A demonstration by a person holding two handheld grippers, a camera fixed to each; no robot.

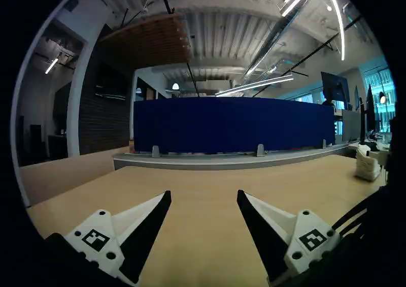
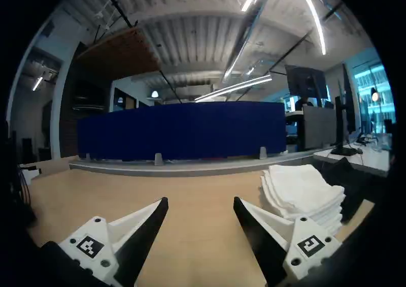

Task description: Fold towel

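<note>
Towel stack point(image 2: 300, 191) by table point(image 2: 203, 241) edge, right tongs point(image 2: 200, 200) agape

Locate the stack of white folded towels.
In the right gripper view, the stack of white folded towels sits on the light wooden table, just right of the open right tool, before the blue partition.

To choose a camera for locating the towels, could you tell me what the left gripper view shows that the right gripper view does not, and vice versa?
Left gripper view: the left gripper, open above the table, with the towel stack small and far off at the right edge. Right gripper view: the right gripper, open, with that stack close and plainly folded, just beyond its right-hand finger. Both: the light wooden table, the blue divider panel behind it, and monitors to the right.
</note>
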